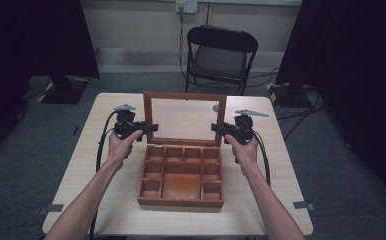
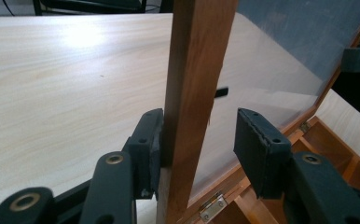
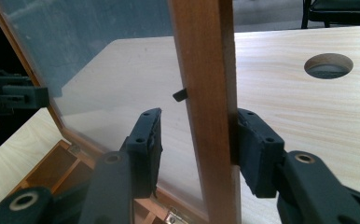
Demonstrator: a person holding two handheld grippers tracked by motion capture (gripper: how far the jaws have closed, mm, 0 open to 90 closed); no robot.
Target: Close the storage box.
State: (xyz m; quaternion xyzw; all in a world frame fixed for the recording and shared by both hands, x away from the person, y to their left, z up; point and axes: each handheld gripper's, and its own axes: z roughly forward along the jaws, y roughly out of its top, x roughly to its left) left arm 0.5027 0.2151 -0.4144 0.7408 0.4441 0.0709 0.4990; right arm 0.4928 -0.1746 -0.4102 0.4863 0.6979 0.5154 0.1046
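A wooden box (image 1: 181,202) with several compartments sits mid-table, its glass-paned lid (image 1: 185,95) standing upright at the back. My left gripper (image 1: 148,127) straddles the lid's left frame post (image 2: 197,56); one jaw touches the wood, the other stands apart on the glass side, so it is open (image 2: 197,121). My right gripper (image 1: 220,129) straddles the right post (image 3: 204,56) the same way, open (image 3: 199,119), with its outer jaw against the wood. A brass hinge (image 2: 213,207) joins lid and base.
The light wooden table (image 1: 106,165) has a round hole (image 3: 328,65) behind the lid's right side. A black folding chair (image 1: 220,50) stands beyond the far edge. Cables trail from both grippers off the table sides. Dark curtains flank the room.
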